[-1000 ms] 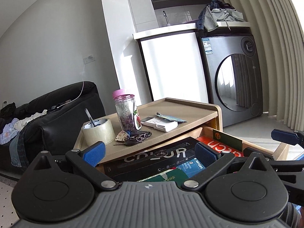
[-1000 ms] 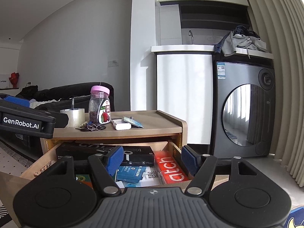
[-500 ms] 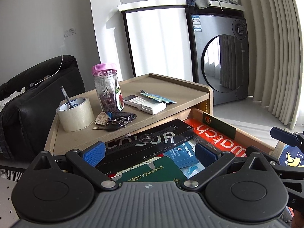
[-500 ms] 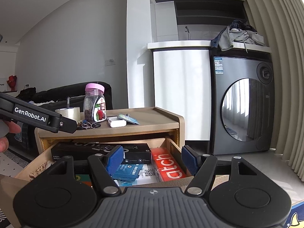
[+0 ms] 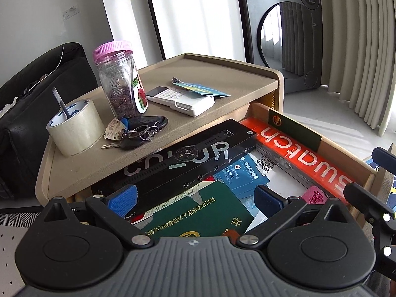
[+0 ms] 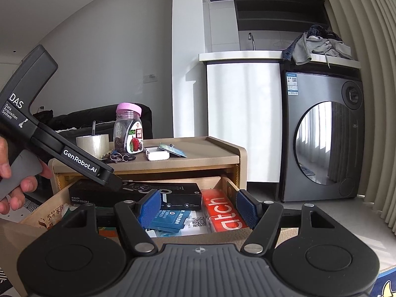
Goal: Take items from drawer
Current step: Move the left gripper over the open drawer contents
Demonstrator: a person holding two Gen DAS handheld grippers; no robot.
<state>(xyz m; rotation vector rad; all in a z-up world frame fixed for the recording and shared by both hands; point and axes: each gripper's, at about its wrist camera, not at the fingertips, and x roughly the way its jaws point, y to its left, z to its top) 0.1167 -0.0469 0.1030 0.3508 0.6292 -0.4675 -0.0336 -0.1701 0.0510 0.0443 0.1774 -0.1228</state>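
Note:
The wooden drawer (image 5: pixel 329 143) (image 6: pixel 230 185) is pulled out of a beige side table. In it lie a long black watch box (image 5: pixel 188 158) (image 6: pixel 183 193), an orange watch box (image 5: pixel 304 158) (image 6: pixel 222 212), a blue card pack (image 5: pixel 245 175) (image 6: pixel 170 219) and a green booklet (image 5: pixel 198 212). My left gripper (image 5: pixel 195 198) hangs open just above the green booklet and the black box, tilted down into the drawer. My right gripper (image 6: pixel 198 208) is open at the drawer's front edge, holding nothing.
On the table top (image 5: pixel 222 74) stand a tape roll (image 5: pixel 76 126), a pink-lidded jar (image 5: pixel 118 79), keys (image 5: pixel 138 133) and a white device (image 5: pixel 183 99). A black sofa (image 5: pixel 29 94) is at the left, a washing machine (image 6: pixel 321 133) behind, curtains at the right.
My left gripper has tipped down and moved forward over the drawer, so its contents now fill the view. The right gripper has stayed nearly still. Both remain open.

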